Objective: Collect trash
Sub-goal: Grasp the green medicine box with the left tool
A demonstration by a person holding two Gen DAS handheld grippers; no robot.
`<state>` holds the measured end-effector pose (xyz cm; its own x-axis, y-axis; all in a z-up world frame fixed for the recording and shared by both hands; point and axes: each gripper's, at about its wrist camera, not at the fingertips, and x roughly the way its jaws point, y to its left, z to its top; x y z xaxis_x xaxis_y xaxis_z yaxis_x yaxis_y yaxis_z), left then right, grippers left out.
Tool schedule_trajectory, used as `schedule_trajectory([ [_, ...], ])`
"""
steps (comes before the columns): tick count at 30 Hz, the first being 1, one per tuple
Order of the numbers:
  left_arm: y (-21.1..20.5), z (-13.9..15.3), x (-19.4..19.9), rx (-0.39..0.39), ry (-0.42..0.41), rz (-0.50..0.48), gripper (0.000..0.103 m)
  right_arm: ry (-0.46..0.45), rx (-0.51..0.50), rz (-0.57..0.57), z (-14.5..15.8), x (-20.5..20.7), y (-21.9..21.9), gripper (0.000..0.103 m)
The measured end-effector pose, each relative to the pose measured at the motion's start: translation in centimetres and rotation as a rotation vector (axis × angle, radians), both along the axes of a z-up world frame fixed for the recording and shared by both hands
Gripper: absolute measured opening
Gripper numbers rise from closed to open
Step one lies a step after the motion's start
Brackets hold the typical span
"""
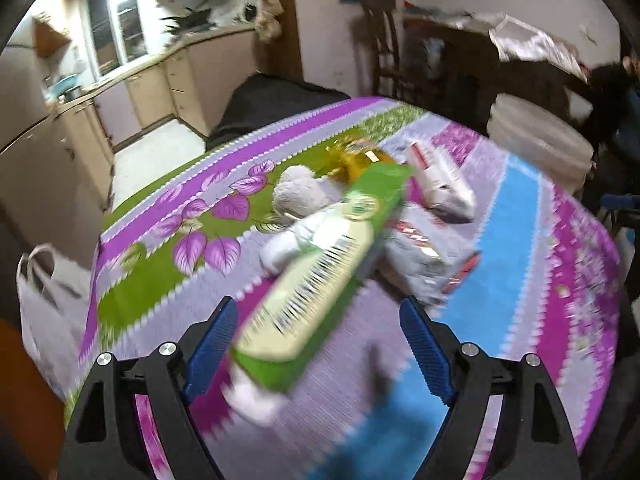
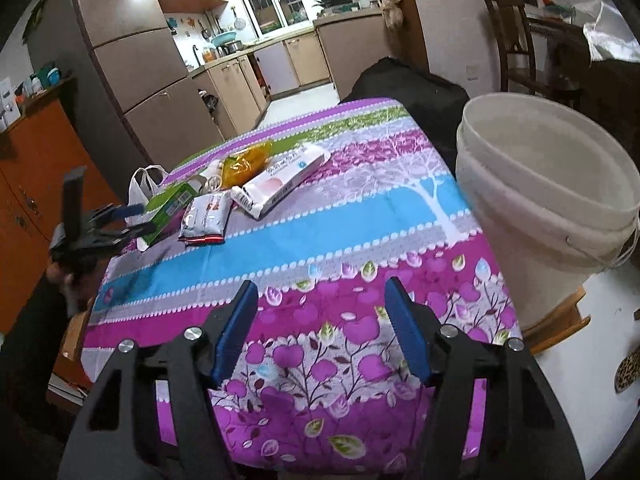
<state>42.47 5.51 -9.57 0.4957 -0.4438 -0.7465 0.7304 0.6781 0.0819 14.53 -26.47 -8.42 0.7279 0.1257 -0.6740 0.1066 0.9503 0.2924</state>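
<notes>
A long green carton [image 1: 320, 272] lies slantwise on the flowered tablecloth [image 1: 520, 240]; its near end is between the fingers of my left gripper [image 1: 320, 324]. The jaws are open, and the right pad stands well clear of the carton. Behind it lie crumpled tissue [image 1: 300, 196], a yellow wrapper [image 1: 352, 160], a white box with red print [image 1: 440, 180] and a white-and-red packet [image 1: 420, 264]. In the right wrist view my right gripper [image 2: 320, 316] hovers open over the near cloth with nothing between its fingers. The left gripper [image 2: 132, 220] shows there beside the green carton [image 2: 168, 204].
A white bucket [image 2: 540, 184] stands off the table's right edge on a stool. A white plastic bag [image 1: 44, 312] hangs at the table's left side. A dark chair back [image 2: 400, 76] is at the far end, with kitchen cabinets beyond.
</notes>
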Motion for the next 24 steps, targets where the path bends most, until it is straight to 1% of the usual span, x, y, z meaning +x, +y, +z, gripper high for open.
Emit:
schedule_trajectory([
  [2, -0.6, -1.0, 1.8, 0.031, 0.017, -0.031, 0.082, 0.010, 0.015, -0.004, -0.1, 0.1, -0.2, 0.063],
  [4, -1.6, -2.0, 2.3, 0.077, 0.004, -0.063, 0.079, 0.022, 0.017, -0.002, -0.4, 0.2, -0.2, 0.063],
  [5, -2.0, -2.3, 2.5, 0.092, 0.005, -0.081, 0.066, 0.026, 0.020, 0.006, -0.5, 0.4, -0.1, 0.063],
  [6, -2.4, -2.5, 2.5, 0.107, 0.014, -0.079, 0.056, 0.033, 0.027, 0.016, -0.7, 0.6, -0.1, 0.063],
  [7, -2.6, -2.5, 2.4, 0.116, 0.001, -0.067, 0.055, 0.040, 0.040, 0.031, -1.0, 0.9, 0.0, 0.062],
  [8, -2.7, -2.5, 2.1, 0.122, -0.019, -0.053, 0.050, 0.045, 0.062, 0.054, -1.2, 1.4, 0.1, 0.058],
  [9, -2.7, -2.4, 1.8, 0.121, -0.023, -0.044, 0.047, 0.051, 0.082, 0.076, -1.5, 1.8, 0.2, 0.055],
  [10, -2.3, -2.1, 1.0, 0.113, -0.035, -0.010, 0.046, 0.055, 0.093, 0.089, -1.7, 2.2, 0.4, 0.054],
  [11, -1.9, -1.8, 0.4, 0.102, -0.043, 0.025, 0.042, 0.056, 0.103, 0.107, -1.8, 2.7, 0.6, 0.053],
  [12, -1.2, -1.4, -0.5, 0.073, -0.044, 0.068, 0.040, 0.054, 0.107, 0.125, -1.9, 3.1, 1.0, 0.053],
  [14, 0.4, -0.3, -2.7, 0.025, -0.066, 0.140, 0.039, 0.042, 0.106, 0.156, -1.7, 3.6, 1.7, 0.053],
  [16, 1.8, 0.6, -5.3, -0.003, -0.081, 0.216, 0.039, 0.029, 0.106, 0.183, -1.5, 4.0, 2.2, 0.053],
  [19, 3.2, 1.2, -8.8, -0.029, -0.076, 0.326, 0.037, 0.016, 0.109, 0.202, -1.3, 4.4, 2.6, 0.053],
  [20, 3.7, 1.3, -10.0, -0.039, -0.078, 0.363, 0.034, 0.016, 0.115, 0.205, -1.4, 4.5, 2.6, 0.053],
  [21, 4.0, 1.2, -10.9, -0.058, -0.063, 0.402, 0.025, 0.019, 0.125, 0.209, -1.5, 4.7, 2.5, 0.053],
  [24, 4.5, 1.0, -12.1, -0.103, -0.025, 0.487, 0.023, 0.044, 0.133, 0.212, -1.8, 5.1, 2.6, 0.053],
])
